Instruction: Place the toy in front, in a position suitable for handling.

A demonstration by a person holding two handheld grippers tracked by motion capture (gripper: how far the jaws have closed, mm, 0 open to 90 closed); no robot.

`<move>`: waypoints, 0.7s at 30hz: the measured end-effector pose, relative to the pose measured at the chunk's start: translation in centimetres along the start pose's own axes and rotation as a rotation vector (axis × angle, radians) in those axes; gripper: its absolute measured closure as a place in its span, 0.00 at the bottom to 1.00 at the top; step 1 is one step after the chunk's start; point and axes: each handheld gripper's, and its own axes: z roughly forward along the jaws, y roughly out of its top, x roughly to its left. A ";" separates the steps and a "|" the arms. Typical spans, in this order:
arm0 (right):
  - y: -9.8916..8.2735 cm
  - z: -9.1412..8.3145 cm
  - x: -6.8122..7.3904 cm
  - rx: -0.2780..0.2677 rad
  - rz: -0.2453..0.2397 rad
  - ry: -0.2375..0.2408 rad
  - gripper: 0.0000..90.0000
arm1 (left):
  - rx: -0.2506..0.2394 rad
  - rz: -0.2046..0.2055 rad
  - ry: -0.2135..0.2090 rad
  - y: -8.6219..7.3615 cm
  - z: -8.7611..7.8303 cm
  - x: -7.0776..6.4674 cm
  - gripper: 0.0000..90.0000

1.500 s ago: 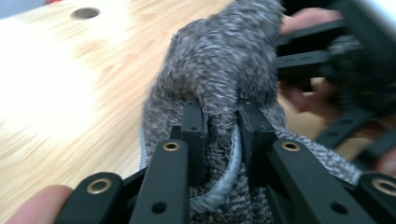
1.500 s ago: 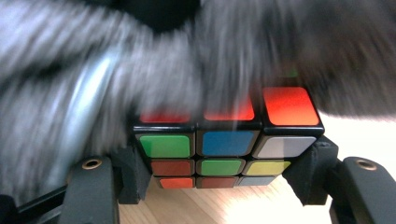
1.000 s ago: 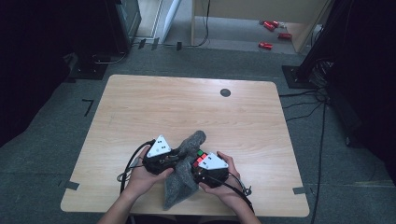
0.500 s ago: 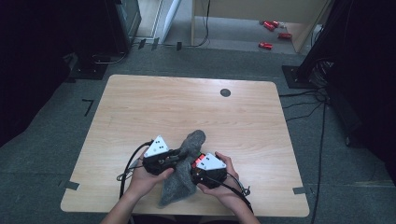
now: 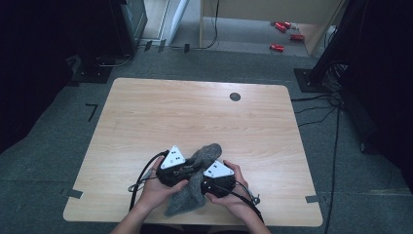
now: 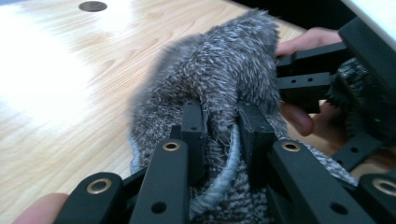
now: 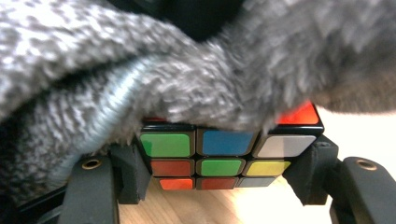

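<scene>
High view, near edge of the wooden bench (image 5: 146,112): I have both grippers side by side, with a fuzzy grey sock (image 5: 197,180) draped between and over them. My left gripper (image 6: 223,128) has its jaws drawn close together, pinching a fold of the sock's cuff edge, with the fluffy body of the sock rising just beyond the jaw tips; those jaws have just eased open a touch, the cloth still between them. My right gripper (image 7: 219,163) has its jaws set apart at the width of a colour puzzle cube (image 7: 219,161), pressing on its two sides. The cube sits square between those jaws, green, blue and white squares along its top row, and the sock lies over its upper face, just above the jaw tips.
</scene>
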 end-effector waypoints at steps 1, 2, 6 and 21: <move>0.0 0.0 0.0 -0.004 0.002 0.005 0.38 | 0.005 -0.014 0.007 0.1 -0.2 0.5 0.83; 0.0 -0.1 -0.1 -0.016 0.008 0.018 0.38 | 0.007 -0.022 0.023 0.1 -0.5 0.9 0.84; 0.3 -0.3 0.0 -0.031 0.015 0.030 0.38 | -0.001 -0.091 0.000 0.0 -1.3 2.0 0.85; 1.0 -1.2 0.0 -0.073 0.023 0.021 0.38 | 0.021 0.020 -0.108 1.6 -2.1 0.0 0.86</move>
